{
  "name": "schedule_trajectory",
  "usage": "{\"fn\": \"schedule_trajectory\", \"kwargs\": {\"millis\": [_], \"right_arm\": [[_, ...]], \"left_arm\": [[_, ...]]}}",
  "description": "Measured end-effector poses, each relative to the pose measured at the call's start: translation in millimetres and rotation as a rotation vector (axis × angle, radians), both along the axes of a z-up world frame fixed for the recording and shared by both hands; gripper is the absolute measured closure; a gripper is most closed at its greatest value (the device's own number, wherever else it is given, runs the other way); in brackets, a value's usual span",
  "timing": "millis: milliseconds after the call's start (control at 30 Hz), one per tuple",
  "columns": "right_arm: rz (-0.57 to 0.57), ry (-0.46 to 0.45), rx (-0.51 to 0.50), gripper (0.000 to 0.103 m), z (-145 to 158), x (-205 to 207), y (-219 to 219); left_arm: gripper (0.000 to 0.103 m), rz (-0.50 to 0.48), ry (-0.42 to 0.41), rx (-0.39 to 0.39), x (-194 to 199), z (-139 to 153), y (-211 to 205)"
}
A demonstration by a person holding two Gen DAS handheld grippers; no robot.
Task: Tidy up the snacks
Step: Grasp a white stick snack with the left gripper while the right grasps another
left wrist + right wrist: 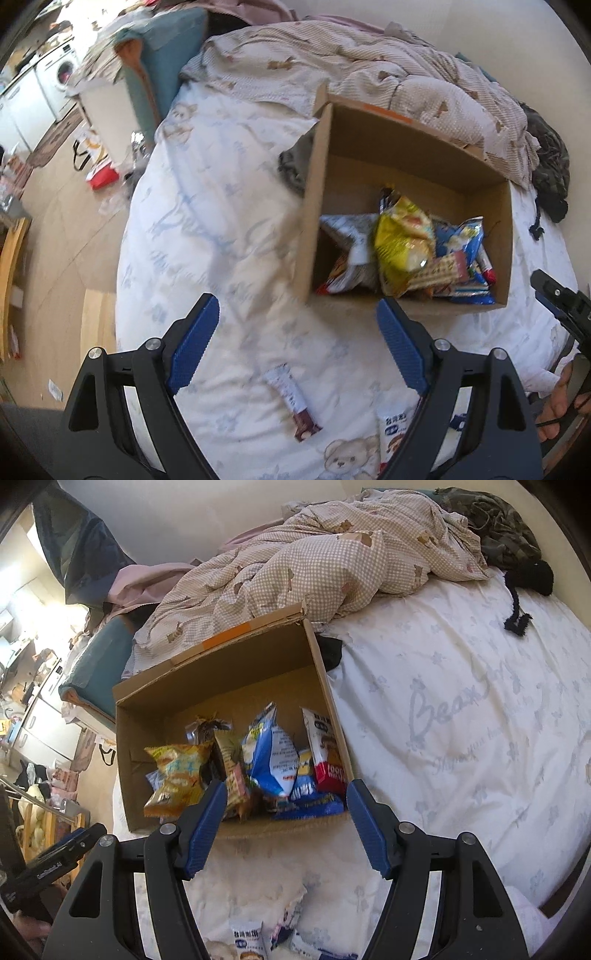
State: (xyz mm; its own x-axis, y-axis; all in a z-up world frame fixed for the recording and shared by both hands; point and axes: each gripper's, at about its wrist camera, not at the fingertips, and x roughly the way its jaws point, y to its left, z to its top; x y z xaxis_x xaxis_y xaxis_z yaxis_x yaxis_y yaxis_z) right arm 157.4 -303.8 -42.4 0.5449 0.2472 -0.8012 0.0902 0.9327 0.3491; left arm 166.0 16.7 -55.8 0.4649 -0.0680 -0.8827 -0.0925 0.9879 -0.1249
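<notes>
White bedsheet (461, 701) bears cardboard box (221, 672) — snack packets (273, 757) piled inside.

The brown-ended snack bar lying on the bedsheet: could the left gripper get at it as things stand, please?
Probably yes. The snack bar lies alone on the sheet, outside the cardboard box, just below the open, empty left gripper. Nothing covers it, and the neighbouring white packet lies apart.

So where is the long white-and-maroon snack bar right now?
In the left wrist view the snack bar lies loose on the white bedsheet, between the open left gripper fingers, nearer the camera than the cardboard box.
</notes>
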Motion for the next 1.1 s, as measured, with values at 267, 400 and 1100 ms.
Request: {"fn": "schedule_trajectory", "kwargs": {"millis": [267,400,1100], "right_arm": [[-0.028,0.14,0.094,0.033,-28,-29,-1],[-0.03,0.19,0.131,0.033,-39,-39,2],[-0.024,0.316,0.189,0.032,-68,-38,2]], "left_arm": [[0.018,0.093,0.091,-0.012,-18,-24,21],[0.018,0.172,0.198,-0.069,-24,-52,31],[0.091,-0.014,0.322,-0.018,-30,-85,-22]]}}
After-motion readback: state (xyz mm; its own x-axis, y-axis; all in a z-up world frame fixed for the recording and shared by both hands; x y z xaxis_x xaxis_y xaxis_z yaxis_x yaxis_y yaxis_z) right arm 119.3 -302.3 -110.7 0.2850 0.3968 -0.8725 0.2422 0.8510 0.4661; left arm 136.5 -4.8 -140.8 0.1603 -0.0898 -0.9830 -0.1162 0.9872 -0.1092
